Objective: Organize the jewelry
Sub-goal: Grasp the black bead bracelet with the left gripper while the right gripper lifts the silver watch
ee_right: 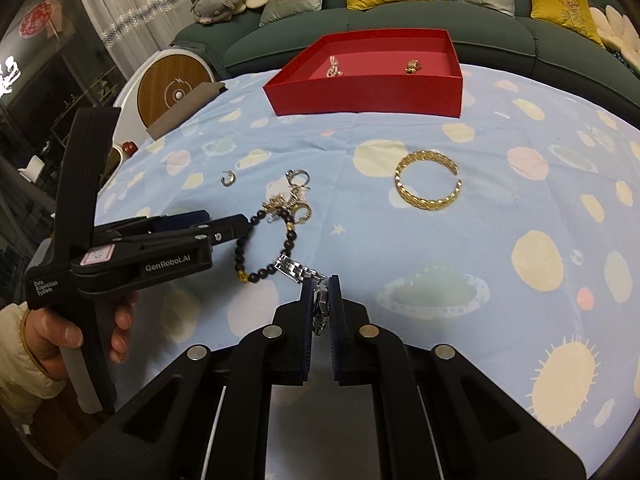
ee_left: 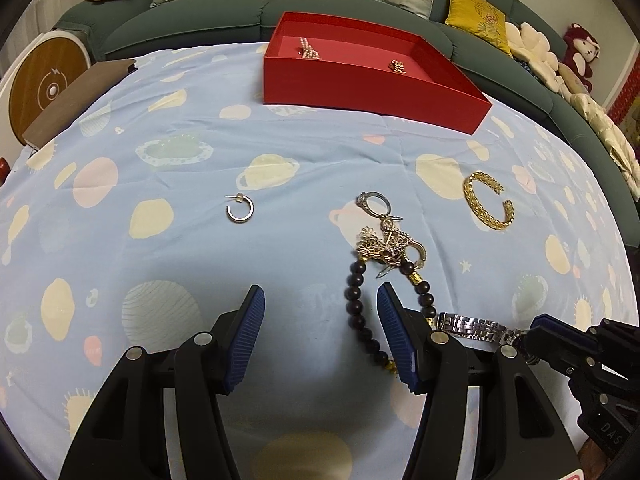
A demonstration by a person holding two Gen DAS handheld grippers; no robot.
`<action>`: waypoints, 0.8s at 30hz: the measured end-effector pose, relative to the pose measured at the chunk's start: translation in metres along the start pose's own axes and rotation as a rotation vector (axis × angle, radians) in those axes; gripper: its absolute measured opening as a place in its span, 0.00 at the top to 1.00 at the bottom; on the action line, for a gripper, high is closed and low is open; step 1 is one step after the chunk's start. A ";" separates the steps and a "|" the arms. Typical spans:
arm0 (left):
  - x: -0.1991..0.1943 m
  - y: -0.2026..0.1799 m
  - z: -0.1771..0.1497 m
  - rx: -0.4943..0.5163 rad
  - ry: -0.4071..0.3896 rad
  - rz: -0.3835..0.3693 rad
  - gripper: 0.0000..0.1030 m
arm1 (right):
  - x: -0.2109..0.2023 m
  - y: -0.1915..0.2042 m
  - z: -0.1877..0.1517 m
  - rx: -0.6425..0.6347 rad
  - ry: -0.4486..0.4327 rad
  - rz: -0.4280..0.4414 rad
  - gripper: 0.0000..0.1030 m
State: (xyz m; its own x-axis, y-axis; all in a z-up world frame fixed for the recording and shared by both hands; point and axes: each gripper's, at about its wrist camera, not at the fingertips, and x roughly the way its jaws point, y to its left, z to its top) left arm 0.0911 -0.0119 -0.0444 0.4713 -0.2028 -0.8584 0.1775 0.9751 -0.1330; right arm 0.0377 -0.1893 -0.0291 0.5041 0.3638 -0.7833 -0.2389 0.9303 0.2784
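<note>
Two hand-held grippers work over a surface [ee_left: 304, 148] covered with a light blue planet-print cloth, a green sofa [ee_right: 400, 36] with cushions behind it. Red box [ee_left: 360, 84] sits open at the far side of the surface, holding a pearl strand [ee_left: 308, 49] on its left and a small gold piece [ee_left: 398, 67] on its right. Left hand-held gripper [ee_left: 320, 320] is released, jaws wide apart, nothing between the pads; its right finger [ee_left: 394, 332] sits inside the loop of the dark bead bracelet [ee_left: 358, 308], overlapping the beads in view, contact can't tell. In the right wrist view a hand [ee_right: 68, 332] with a cream sleeve holds this tool's handle. Right hand-held gripper [ee_right: 320, 300] is clenched on the silver watch [ee_right: 320, 308], pads pressing the case, the steel link band [ee_right: 298, 270] trailing out from the tips toward the bead bracelet. Band lies just beside the bracelet's gold bead. Gold woven cuff [ee_left: 490, 204] lies open on the cloth, well apart to the right of the pile. Tangle of gold filigree pieces and a silver ring [ee_left: 386, 236] rests on the far end of the bead bracelet, touching it. Silver hoop earring [ee_left: 239, 208] lies alone to the left, well apart from everything else.
</note>
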 end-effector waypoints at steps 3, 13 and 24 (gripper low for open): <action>0.003 -0.009 -0.002 0.016 0.005 -0.010 0.45 | -0.001 -0.007 -0.005 -0.001 0.016 -0.052 0.94; 0.007 -0.025 -0.004 0.099 -0.030 -0.003 0.81 | 0.003 -0.019 -0.015 -0.022 0.070 -0.116 0.90; -0.021 -0.023 0.000 0.062 -0.064 -0.136 0.95 | 0.009 -0.020 -0.015 -0.020 0.093 -0.084 0.71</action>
State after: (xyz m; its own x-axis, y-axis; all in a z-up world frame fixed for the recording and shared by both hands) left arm 0.0773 -0.0299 -0.0230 0.4933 -0.3395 -0.8009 0.2957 0.9313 -0.2127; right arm 0.0347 -0.2054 -0.0500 0.4438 0.2774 -0.8521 -0.2157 0.9560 0.1989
